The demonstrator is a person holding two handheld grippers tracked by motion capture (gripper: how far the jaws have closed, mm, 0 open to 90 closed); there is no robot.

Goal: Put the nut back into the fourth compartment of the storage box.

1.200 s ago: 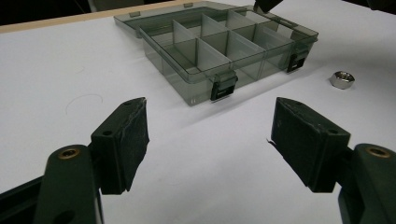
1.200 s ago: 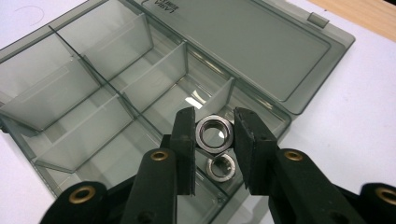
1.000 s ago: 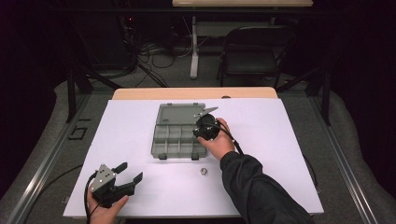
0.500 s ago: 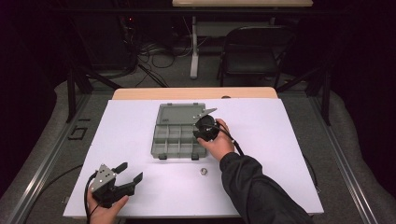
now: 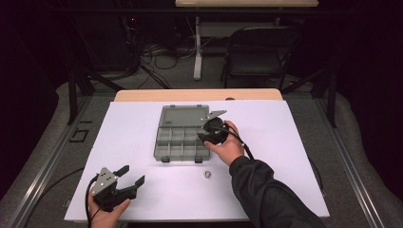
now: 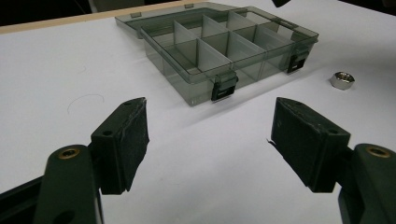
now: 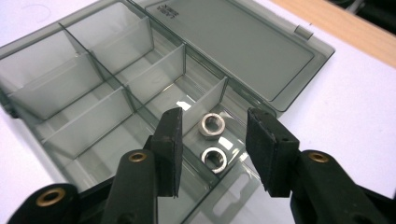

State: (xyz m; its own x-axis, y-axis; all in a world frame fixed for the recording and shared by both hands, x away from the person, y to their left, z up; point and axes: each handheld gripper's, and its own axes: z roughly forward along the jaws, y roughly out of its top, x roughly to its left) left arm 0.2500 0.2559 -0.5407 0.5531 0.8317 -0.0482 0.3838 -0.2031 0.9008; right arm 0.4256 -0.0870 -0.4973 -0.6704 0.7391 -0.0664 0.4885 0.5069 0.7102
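Right gripper view: my right gripper (image 7: 212, 154) hangs over the open compartment box (image 7: 116, 88), jaws just opened about halfway, holding nothing; two hex nuts (image 7: 212, 126) lie in the compartment below. My left gripper (image 5: 124, 178) rests wide open, empty, nearby.

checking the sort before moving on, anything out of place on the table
One hex nut lies loose on the white table, in front of the open organizer box, while two nuts already sit in one compartment. Nothing looks spilled or damaged.
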